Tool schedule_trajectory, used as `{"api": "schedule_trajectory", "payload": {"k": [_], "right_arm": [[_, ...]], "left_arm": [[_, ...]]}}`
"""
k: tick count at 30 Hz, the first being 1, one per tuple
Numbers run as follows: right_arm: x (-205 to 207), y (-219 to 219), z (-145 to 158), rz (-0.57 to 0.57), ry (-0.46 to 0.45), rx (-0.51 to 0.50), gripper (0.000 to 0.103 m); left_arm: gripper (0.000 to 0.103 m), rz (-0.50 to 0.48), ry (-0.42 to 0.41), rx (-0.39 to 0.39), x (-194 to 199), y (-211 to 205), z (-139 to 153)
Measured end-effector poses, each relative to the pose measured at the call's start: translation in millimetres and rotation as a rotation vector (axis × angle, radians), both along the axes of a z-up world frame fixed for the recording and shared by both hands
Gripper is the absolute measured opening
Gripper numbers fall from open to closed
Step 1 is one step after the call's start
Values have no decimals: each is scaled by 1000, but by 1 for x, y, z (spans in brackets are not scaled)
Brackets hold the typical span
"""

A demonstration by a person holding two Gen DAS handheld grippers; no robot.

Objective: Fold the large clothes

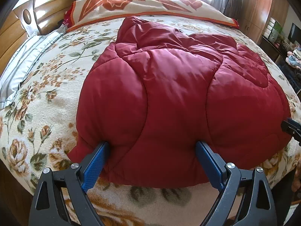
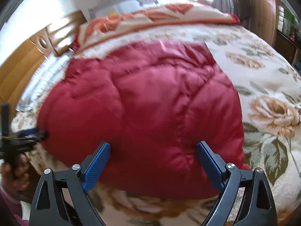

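A dark red quilted jacket (image 1: pixel 169 86) lies folded into a thick bundle on the flowered bed cover (image 1: pixel 47 86). My left gripper (image 1: pixel 152 143) stands open over the bundle's near edge, its blue pads (image 1: pixel 94 165) wide apart on either side of the padded cloth and not squeezing it. My right gripper (image 2: pixel 153 143) is open in the same way over the jacket (image 2: pixel 143 101) toward its right end. Each gripper shows at the edge of the other's view: the right one (image 1: pixel 291 128) and the left one (image 2: pixel 24 133), held by a hand (image 2: pixel 13 171).
A folded orange-and-cream blanket (image 1: pixel 141 5) lies across the far side of the bed. A striped grey pillow (image 1: pixel 28 62) and the wooden headboard (image 1: pixel 17 26) are at the left. A wardrobe (image 1: pixel 263 9) and a cluttered shelf (image 1: pixel 287 47) stand at the right.
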State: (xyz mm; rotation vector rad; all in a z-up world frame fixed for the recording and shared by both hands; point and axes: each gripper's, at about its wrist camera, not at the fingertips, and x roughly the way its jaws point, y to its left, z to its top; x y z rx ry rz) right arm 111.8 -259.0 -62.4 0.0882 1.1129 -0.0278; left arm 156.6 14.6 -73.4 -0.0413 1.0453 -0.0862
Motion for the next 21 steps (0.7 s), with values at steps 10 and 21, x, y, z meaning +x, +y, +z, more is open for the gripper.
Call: {"api": "schedule_trajectory", "payload": {"k": [10, 21], "right_arm": [[-7, -13, -14, -9, -37, 53, 95], [-9, -14, -11, -20, -29, 56, 95]], "left_arm": [[94, 0, -1, 8, -1, 0, 0], [79, -9, -78, -62, -26, 9, 41]]}}
